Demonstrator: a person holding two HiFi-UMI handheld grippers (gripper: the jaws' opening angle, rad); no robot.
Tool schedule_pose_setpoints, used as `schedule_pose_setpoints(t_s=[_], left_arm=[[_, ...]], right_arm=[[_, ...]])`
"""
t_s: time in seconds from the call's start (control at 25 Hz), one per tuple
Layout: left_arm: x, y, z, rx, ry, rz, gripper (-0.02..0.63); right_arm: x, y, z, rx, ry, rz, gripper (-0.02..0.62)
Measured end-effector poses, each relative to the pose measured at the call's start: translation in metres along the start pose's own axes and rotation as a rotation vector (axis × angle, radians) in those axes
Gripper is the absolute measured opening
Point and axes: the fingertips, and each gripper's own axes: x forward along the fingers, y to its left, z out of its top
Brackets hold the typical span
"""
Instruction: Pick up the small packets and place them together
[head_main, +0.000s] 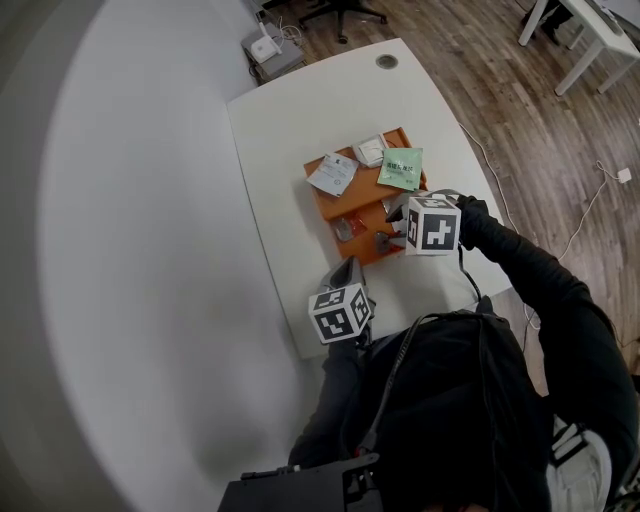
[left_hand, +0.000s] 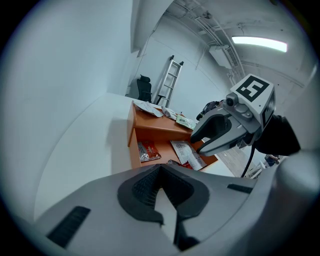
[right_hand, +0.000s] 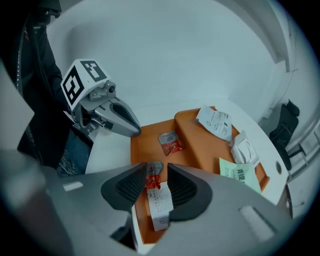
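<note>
You're in a black long-sleeved top (head_main: 540, 300). Left gripper (head_main: 350, 268) and right gripper (head_main: 388, 238) look alike: smooth light-grey shell, dark ribbed pads (right_hand: 131, 186), and a white cube (head_main: 433, 224) with black square markers on top. A thin black cable (head_main: 468, 278) trails off the right one.

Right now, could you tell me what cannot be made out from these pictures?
Green packet: its print is too small to read in the head view and the right gripper view.
White packet: in the left gripper view, the right gripper overlaps its far edge.
Red packet between that gripper's jaws: in the head view it is too small to tell apart from the gripper.
</note>
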Motion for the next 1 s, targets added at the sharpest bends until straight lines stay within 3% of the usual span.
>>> schedule_pose_setpoints(t_s=[0.48, 1.0], left_arm=[[0.001, 0.001, 0.000, -0.002, -0.002, -0.003, -0.005], [-0.001, 0.000, 0.000, 0.002, 0.003, -0.009, -0.005]], right_arm=[[0.051, 0.006, -0.019, 0.015, 0.146, 0.120, 0.127], [0.067, 0.001, -0.026, 0.064, 0.178, 0.116, 0.124]])
